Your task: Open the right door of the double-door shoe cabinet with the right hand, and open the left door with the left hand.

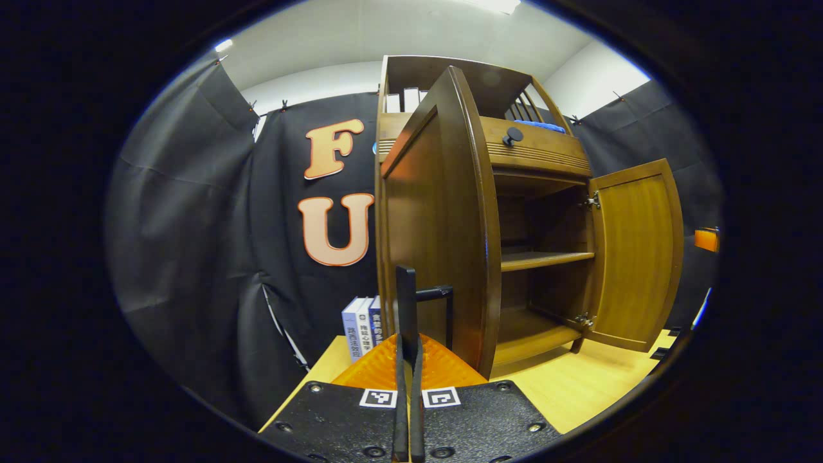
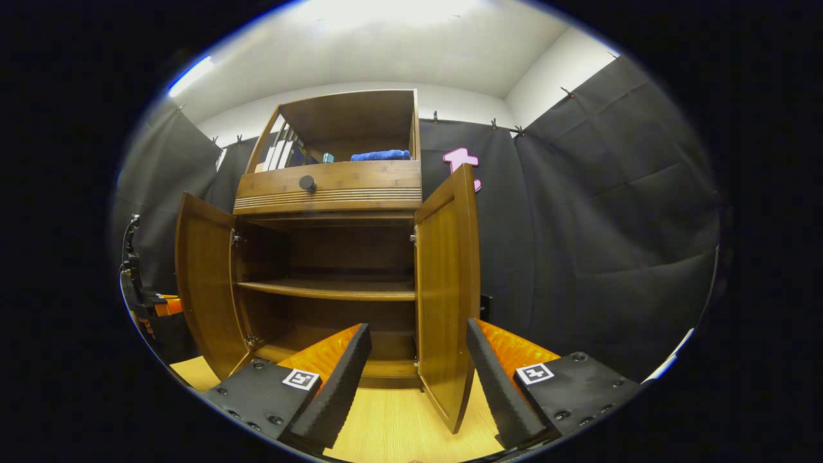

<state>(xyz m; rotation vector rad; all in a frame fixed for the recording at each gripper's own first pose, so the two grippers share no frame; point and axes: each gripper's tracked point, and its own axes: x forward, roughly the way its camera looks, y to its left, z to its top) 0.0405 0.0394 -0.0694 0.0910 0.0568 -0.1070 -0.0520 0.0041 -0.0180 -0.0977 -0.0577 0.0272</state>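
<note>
Both doors of the shoe cabinet (image 2: 334, 257) stand swung out, so its front is unblocked between them. The right door (image 2: 447, 289) juts forward from the cabinet, its free edge between the right gripper's (image 2: 418, 379) spread fingers. The middle shelf (image 2: 328, 290) splits the interior into two open bays. Left of the cabinet, books (image 1: 361, 325) stand on the tabletop (image 1: 578, 386).

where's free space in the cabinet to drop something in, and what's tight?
Free: the middle shelf and the floor below it, between the swung-out left door and right door. Tight: the top shelf, holding books and a blue cloth. The left gripper sits close to the left door's edge.
</note>
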